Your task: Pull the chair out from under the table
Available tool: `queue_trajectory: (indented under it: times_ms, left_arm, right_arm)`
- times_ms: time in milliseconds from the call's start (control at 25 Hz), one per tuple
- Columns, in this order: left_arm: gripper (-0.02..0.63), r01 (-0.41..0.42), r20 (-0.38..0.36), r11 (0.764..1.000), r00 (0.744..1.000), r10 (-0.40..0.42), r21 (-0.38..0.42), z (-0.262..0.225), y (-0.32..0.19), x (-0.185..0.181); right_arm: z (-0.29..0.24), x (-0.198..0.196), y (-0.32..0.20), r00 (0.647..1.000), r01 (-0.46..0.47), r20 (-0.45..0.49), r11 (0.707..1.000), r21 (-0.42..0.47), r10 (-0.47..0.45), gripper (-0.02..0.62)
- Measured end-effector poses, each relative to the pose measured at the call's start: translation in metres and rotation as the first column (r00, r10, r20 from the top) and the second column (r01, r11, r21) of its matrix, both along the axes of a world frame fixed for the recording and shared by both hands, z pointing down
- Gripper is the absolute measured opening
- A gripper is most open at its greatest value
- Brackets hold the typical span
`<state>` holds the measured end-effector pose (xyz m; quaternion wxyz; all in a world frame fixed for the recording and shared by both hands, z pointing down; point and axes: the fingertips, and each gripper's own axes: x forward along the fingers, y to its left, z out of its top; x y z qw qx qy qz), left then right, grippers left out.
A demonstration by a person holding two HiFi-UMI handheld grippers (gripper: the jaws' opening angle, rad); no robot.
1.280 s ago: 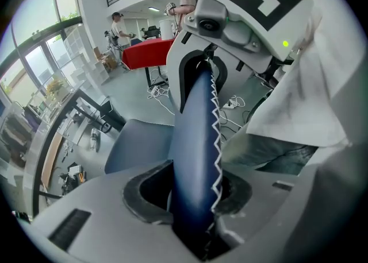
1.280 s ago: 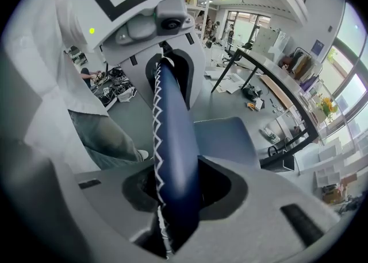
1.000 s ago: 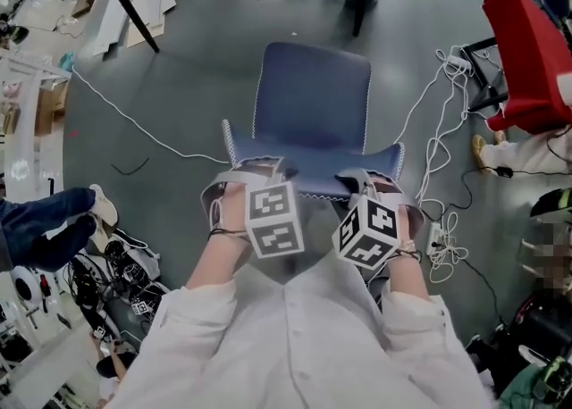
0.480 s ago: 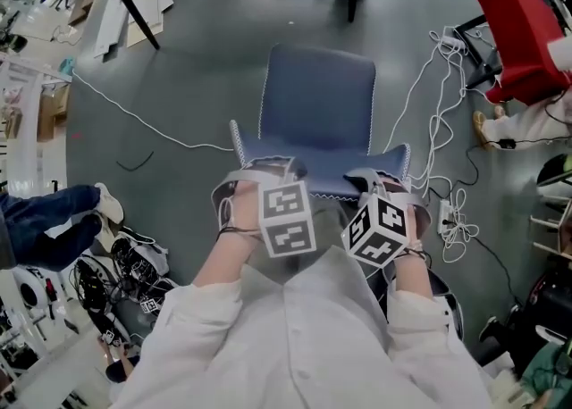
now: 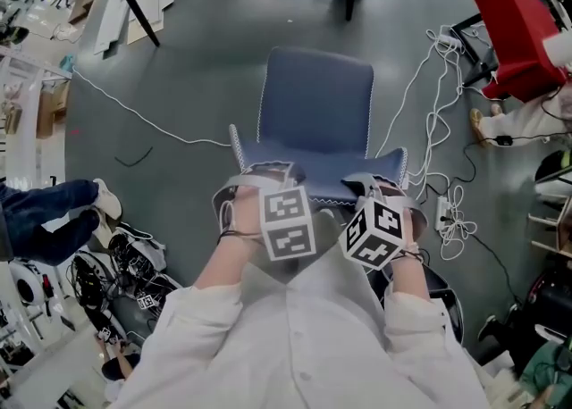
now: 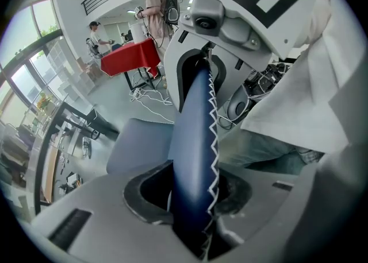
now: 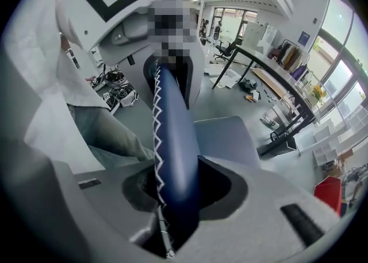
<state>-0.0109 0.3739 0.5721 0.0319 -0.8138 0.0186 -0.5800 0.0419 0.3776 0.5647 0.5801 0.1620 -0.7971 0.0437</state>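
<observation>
The left claw [image 5: 262, 172] and the right claw [image 5: 371, 187] both bite on the top edge of the blue chair [image 5: 317, 108]. Each claw is partly closed, and the thin back of the chair is squeezed between its two jaws. The left gripper view shows the back [image 6: 192, 141] going straight up from the jaws. The right gripper view shows the same thing.

The chair stands on the bare grey floor [image 5: 197, 86], right in front of the person. The table [image 5: 136, 4] is at the far left, well apart from the chair. So I think the chair is already out from under it.

The top edge of the back runs from left to right. The left claw holds its left end and the right claw holds its right end. The seat [image 5: 315, 95] is on the far side of the claws and the person is on the near side. Neither hand is nearer. Any more pulling should come straight to the near side, with both hands pulling the same, or the chair may turn
</observation>
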Motion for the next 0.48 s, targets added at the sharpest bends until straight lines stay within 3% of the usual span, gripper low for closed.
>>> queue_trajectory:
  times_ms: [480]
  left_arm:
    - [0.144, 0.060, -0.005, 0.997, 0.998, -0.061, -0.049, -0.003, 0.048, 0.022]
  right_arm:
    - [-0.001, 0.022, 0.044, 0.997, 0.075, -0.002, 0.997, -0.018, -0.075, 0.118]
